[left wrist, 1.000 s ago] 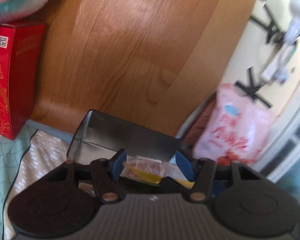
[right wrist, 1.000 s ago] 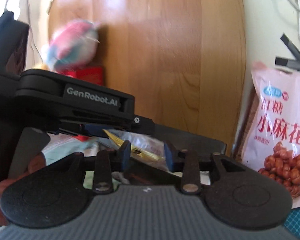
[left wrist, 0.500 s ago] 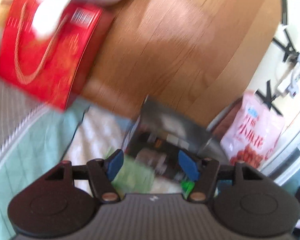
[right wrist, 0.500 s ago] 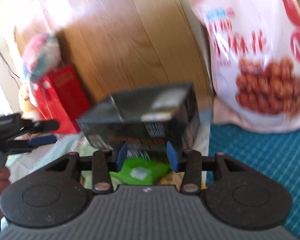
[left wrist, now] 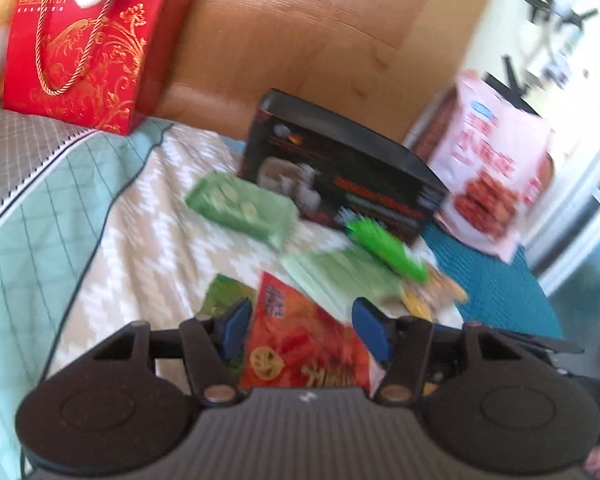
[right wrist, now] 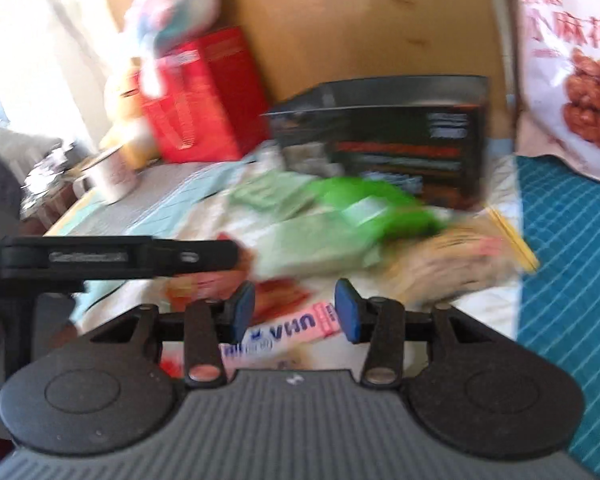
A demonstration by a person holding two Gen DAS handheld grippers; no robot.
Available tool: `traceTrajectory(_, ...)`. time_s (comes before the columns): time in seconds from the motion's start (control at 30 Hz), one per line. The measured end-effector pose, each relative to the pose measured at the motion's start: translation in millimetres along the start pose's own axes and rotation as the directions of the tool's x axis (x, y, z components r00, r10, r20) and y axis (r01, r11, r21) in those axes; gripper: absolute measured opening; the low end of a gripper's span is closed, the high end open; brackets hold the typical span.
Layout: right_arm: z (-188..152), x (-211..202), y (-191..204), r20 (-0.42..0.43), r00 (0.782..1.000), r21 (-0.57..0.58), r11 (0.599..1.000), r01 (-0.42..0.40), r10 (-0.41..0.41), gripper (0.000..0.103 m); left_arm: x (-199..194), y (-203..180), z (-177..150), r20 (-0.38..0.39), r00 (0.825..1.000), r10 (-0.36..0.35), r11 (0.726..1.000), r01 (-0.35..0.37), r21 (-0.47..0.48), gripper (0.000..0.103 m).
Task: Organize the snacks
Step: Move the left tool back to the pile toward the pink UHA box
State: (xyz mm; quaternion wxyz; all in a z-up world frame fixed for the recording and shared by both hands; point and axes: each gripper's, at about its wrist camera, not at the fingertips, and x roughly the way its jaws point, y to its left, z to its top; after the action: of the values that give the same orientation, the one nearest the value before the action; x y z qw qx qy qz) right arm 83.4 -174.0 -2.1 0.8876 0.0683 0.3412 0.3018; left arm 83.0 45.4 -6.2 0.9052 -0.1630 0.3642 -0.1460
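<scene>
Open room and edges. The black box [left wrist: 340, 176] stands on edge near the wooden headboard [left wrist: 300, 40], and we take it as our landmark. In front of it the chevron blanket [left wrist: 160, 232] is crowded with packets. To its left the blanket is bare out to the bed's edge. To its right a teal mat [left wrist: 500, 296] runs to a pink bag of fried twists [left wrist: 496, 168] propped upright. Far left of the box a red gift box [left wrist: 84, 44] stands against the headboard.

Snacks and tongs. A pale green pack [left wrist: 240, 208] lies just in front of the box's left end, and a bright green packet [left wrist: 388, 248] touches its right front corner. A flat pale green pack [left wrist: 340, 276] lies nearer us. Nearest of all, well in front of the box, is an orange-red packet [left wrist: 296, 360]. The left tongs [left wrist: 304, 330] are spread astride this packet. Their jaws have just been closing, and we see neither pad pressing on it. The right tongs [right wrist: 296, 312] are also spread and have just been opening. A pink "UHA" pack [right wrist: 284, 334] shows in their gap, not pinched.

Surface and room. The surface is a bed with a teal checked quilt [left wrist: 40, 240] under the blanket. Both views are blurred.
</scene>
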Motion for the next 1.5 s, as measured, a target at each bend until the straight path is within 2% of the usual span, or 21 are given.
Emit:
traceTrajectory(0.2, -30, -41, 34, 0.060, 0.998, -0.102, 0.995, 0.009, -0.003, 0.049, -35, 6, -24, -0.018, 0.995, -0.094, 0.994, 0.092, -0.057, 0.056)
traceTrajectory(0.33, -41, -70, 31, 0.152, 0.988, -0.040, 0.998, 0.040, -0.033, 0.049, -67, 15, -35, 0.030, 0.994, -0.101, 0.992, 0.103, -0.070, 0.056)
traceTrajectory(0.4, -50, -79, 29, 0.173, 0.982, -0.021, 0.997, 0.080, -0.075, 0.049, -78, 14, -42, 0.034, 0.994, -0.105, 0.993, 0.106, -0.051, 0.056)
traceTrajectory(0.47, -55, -76, 29, 0.169, 0.981, 0.001, 0.995, 0.097, -0.096, 0.049, -86, 11, -52, 0.025, 0.994, -0.107, 0.994, 0.107, -0.020, 0.056)
traceTrajectory(0.57, -61, -71, 21, 0.119, 0.991, 0.051, 0.997, 0.060, -0.066, 0.048, -90, 3, -70, -0.007, 0.993, -0.118, 0.993, 0.118, 0.025, 0.056)
traceTrajectory(0.7, -63, -59, 15, 0.087, 0.996, 0.112, 0.994, 0.018, -0.028, 0.048, -87, -11, -89, -0.024, 0.998, -0.052, 0.994, 0.054, 0.094, 0.056)
traceTrajectory(0.73, -65, -61, 13, 0.091, 0.995, 0.110, 0.993, 0.038, -0.049, 0.049, -85, -12, -92, -0.031, 0.999, -0.033, 0.994, 0.036, 0.102, 0.055)
traceTrajectory(0.8, -65, -56, 12, 0.109, 0.980, 0.102, 0.983, 0.155, -0.166, 0.049, -82, -16, -96, -0.033, 0.999, 0.008, 0.993, -0.004, 0.120, 0.055)
traceTrajectory(0.83, -66, -56, 11, 0.119, 0.975, 0.107, 0.979, 0.176, -0.188, 0.050, -83, -17, -97, -0.029, 0.999, 0.025, 0.991, -0.021, 0.129, 0.055)
traceTrajectory(0.93, -74, -57, 10, 0.141, 0.979, 0.135, 0.982, 0.129, -0.148, 0.049, -87, -17, -98, -0.012, 0.999, 0.053, 0.989, -0.051, 0.141, 0.058)
traceTrajectory(1.1, -81, -57, 12, 0.151, 0.978, 0.108, 0.986, 0.129, -0.144, 0.050, -88, -18, -98, -0.001, 0.997, 0.078, 0.987, -0.077, 0.140, 0.060)
traceTrajectory(1.5, -83, -59, 8, 0.153, 0.980, 0.144, 0.984, 0.106, -0.128, 0.050, -90, -12, -98, 0.021, 0.992, 0.122, 0.984, -0.123, 0.126, 0.065)
